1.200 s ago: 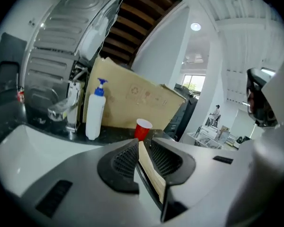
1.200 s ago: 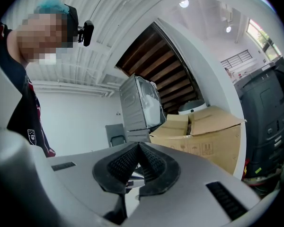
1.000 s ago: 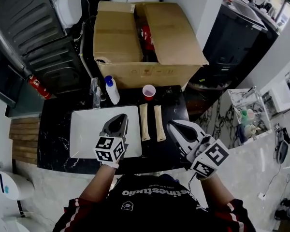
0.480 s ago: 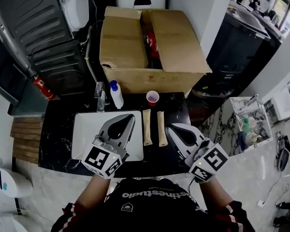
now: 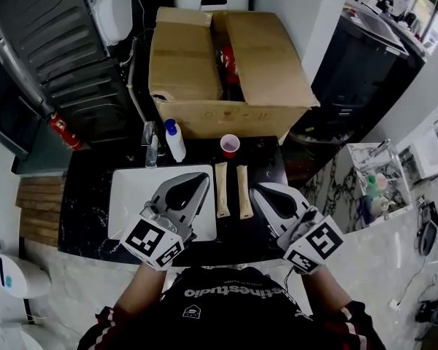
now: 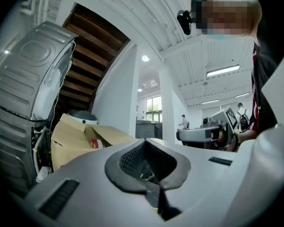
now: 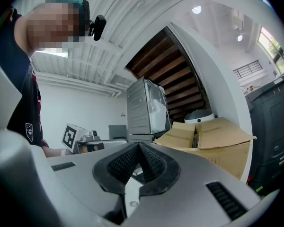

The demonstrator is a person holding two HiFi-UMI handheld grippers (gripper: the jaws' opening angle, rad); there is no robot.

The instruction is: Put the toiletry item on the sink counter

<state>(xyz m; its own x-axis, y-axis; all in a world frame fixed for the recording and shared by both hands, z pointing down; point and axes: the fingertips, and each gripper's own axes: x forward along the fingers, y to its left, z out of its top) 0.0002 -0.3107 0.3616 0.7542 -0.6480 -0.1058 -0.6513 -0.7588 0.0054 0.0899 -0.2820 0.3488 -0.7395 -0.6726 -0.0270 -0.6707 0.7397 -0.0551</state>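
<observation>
Two beige tubes [image 5: 221, 189] [image 5: 243, 191] lie side by side on the black counter [image 5: 84, 210], right of the white sink basin [image 5: 128, 195]. A white bottle with a blue cap [image 5: 175, 141] stands by the faucet [image 5: 151, 146]; a red cup [image 5: 229, 145] stands behind the tubes. My left gripper [image 5: 197, 180] hovers over the basin's right part, shut and holding nothing. Just right of the tubes my right gripper [image 5: 262, 190] hangs shut, also with nothing in it. Both gripper views look up and outward at the room, past the closed left gripper [image 6: 145, 142] and right gripper [image 7: 139, 145].
A large open cardboard box [image 5: 226, 64] stands behind the counter. A grey appliance [image 5: 51, 42] is at the left with a red extinguisher [image 5: 62, 131] below it. To the right are a dark machine [image 5: 365, 57] and a small glass rack with bottles [image 5: 376, 177].
My left gripper has risen toward the head camera and tilted its tip to the right over the basin. The right gripper has barely moved. The tubes, bottle and cup are where they were.
</observation>
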